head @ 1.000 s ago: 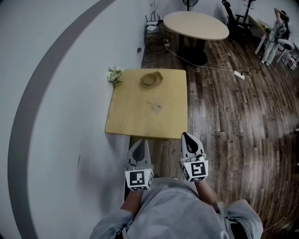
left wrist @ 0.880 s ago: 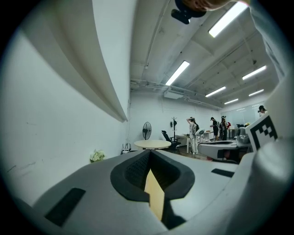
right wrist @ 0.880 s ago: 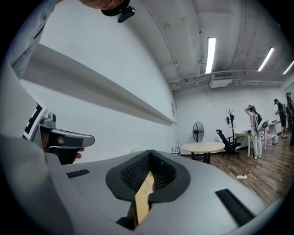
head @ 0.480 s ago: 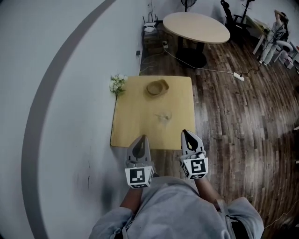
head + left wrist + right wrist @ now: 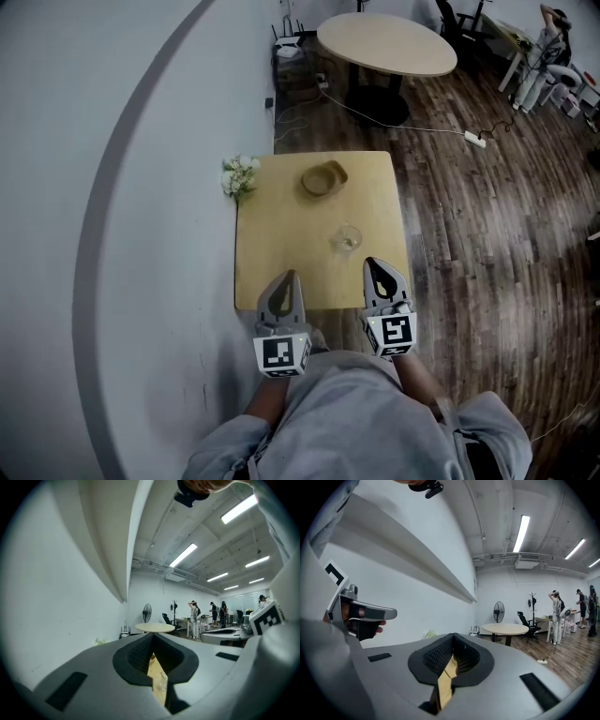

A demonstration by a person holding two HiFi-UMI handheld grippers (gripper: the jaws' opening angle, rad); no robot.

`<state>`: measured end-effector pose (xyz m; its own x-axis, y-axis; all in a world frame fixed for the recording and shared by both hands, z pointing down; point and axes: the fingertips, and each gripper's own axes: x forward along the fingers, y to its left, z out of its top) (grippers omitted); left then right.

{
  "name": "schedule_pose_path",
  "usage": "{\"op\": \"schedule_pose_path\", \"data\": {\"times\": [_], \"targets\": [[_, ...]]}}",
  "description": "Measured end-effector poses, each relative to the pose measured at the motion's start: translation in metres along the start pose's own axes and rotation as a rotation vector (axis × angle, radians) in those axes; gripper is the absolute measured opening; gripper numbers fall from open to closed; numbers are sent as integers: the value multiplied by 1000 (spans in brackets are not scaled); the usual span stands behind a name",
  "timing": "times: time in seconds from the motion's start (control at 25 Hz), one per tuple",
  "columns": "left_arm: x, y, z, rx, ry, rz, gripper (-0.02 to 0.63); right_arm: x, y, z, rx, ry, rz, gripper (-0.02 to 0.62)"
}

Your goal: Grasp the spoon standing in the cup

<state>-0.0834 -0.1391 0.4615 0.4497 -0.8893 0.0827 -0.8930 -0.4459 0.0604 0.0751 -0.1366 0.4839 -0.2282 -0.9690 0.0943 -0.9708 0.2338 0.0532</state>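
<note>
A clear glass cup [image 5: 347, 238] with a thin spoon in it stands on the right half of a square wooden table [image 5: 291, 253]. In the head view my left gripper [image 5: 279, 286] and right gripper [image 5: 379, 273] hover side by side over the table's near edge, both short of the cup. Each is shut with nothing in it. The left gripper view shows the left gripper [image 5: 153, 667] with the cup [image 5: 163, 682] in the slit between its jaws. In the right gripper view the right gripper [image 5: 451, 660] shows only tabletop through its slit.
A wooden bowl [image 5: 323, 178] sits at the table's far side and a small bunch of white flowers [image 5: 238, 174] at its far left corner. The white wall [image 5: 112, 234] runs along the left. Beyond are a round table [image 5: 386, 44], floor cables and a power strip [image 5: 473, 139].
The table, cup and bowl have drawn nearer in the head view. The gripper tips, earlier short of the table's near edge, now overlap it. Both grippers stayed shut.
</note>
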Motion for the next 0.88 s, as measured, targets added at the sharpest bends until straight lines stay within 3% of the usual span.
{"op": "schedule_pose_path", "data": {"times": [0.28, 0.52, 0.6, 0.88], "targets": [[17, 22, -3, 7, -5, -48, 2, 25, 10, -20, -58, 27, -64, -2], [22, 35, -8, -15, -17, -7, 2, 53, 26, -86, -131, 199, 32, 22], [20, 38, -4, -23, -23, 18, 2, 61, 29, -95, -141, 225, 62, 62], [11, 41, -6, -40, -15, 101, 2, 87, 31, -125, -223, 280, 128, 64]]}}
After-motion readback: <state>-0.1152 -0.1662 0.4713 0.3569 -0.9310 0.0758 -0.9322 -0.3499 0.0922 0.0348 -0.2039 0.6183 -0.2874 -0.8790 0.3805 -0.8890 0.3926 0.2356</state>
